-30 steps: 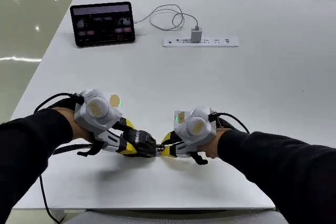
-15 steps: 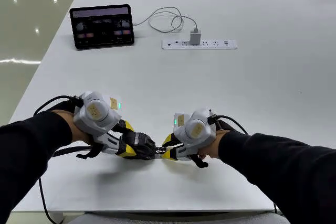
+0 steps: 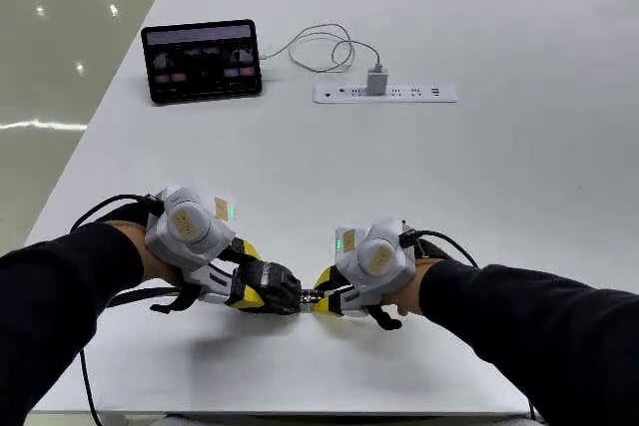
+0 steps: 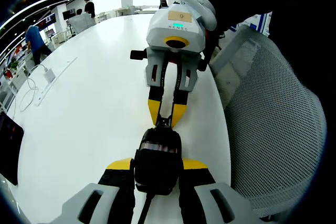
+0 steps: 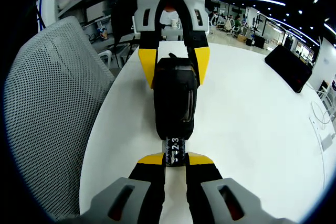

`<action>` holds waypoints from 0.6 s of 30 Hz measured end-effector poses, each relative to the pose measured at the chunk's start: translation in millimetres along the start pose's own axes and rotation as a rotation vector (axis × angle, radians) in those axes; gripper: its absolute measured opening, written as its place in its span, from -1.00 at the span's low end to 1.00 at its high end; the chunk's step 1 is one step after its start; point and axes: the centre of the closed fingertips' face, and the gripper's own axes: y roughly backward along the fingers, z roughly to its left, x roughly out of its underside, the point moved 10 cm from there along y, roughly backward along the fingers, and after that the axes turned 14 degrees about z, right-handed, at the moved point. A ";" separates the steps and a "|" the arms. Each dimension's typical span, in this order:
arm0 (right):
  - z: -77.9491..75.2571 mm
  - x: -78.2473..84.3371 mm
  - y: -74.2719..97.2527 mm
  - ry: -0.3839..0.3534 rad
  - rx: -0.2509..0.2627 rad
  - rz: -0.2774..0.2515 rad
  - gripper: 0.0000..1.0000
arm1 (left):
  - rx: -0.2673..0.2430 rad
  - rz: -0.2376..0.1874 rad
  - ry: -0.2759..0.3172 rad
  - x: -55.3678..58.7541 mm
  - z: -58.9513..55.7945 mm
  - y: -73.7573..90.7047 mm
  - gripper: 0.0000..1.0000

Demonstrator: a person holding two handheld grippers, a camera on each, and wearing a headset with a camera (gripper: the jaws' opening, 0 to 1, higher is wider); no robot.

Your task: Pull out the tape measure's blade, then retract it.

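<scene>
White tabletop runs under both grippers, with a tablet (image 3: pixel 202 60) and a power strip (image 3: pixel 385 93) well apart from them at the far side and a mesh chair (image 4: pixel 273 129) at the near edge. The left gripper (image 3: pixel 252 276) is clamped around the black tape measure (image 3: pixel 275 288), whose case sits low over the table near its front edge. The right gripper (image 3: pixel 323 292) faces it, jaws pinched on the blade (image 5: pixel 175 153), where printed numbers show just past the case mouth. Only a short stretch of blade spans the gap. Compared with a second ago, the whole head view has slid downward with the headset. The gap between the two grippers looks unchanged, and so does the length of blade drawn out.
</scene>
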 end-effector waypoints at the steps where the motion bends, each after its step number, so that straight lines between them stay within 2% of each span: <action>1: -0.2 0.6 0.3 -0.001 0.000 0.000 -0.81 | 0.000 -0.001 0.002 0.2 0.1 -0.1 -0.45; 18: -2.0 15.9 8.7 -0.009 -0.007 0.009 -0.81 | -0.003 -0.011 0.000 0.1 0.1 -1.3 -0.45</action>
